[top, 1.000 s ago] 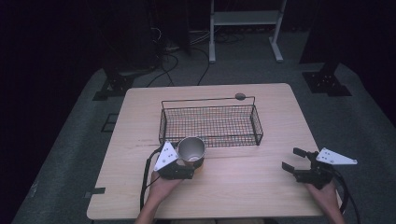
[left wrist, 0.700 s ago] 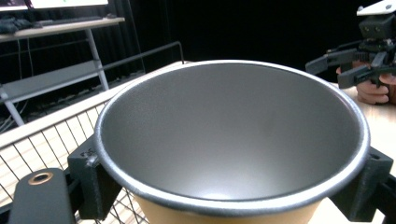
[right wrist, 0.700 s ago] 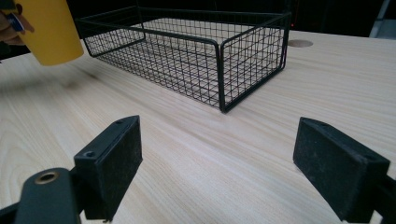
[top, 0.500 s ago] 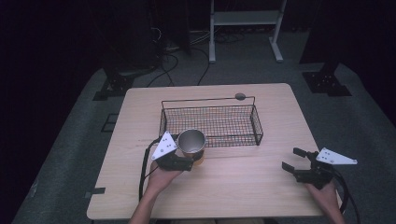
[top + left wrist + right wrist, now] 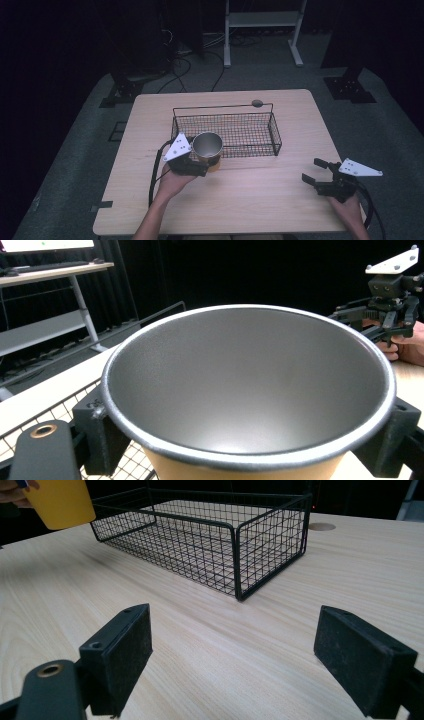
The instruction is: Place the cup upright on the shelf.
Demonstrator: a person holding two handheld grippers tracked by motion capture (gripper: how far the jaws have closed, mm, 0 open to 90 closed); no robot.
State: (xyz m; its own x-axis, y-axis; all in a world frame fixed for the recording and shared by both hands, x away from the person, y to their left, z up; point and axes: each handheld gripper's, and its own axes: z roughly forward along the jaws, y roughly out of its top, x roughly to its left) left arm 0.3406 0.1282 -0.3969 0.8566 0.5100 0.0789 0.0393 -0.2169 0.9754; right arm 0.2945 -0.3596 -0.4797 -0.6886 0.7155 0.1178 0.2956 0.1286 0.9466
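A yellow cup with a grey metal inside is held above the table at the near left corner of the black wire basket. My left gripper is shut on the cup, whose wide mouth looms between the two jaws in the left gripper view. In the right gripper view the yellow cup hangs at the top left beside the basket. My right gripper rests near the table's front right, open, with nothing between its pads.
The light wooden table has a round grommet behind the basket. A dark floor with cables and stand legs surrounds the table. Bare tabletop lies between the two grippers.
My left gripper has lifted the cup and carried it forward, from the table's front left up to the basket's near left corner. The right gripper has stayed put.
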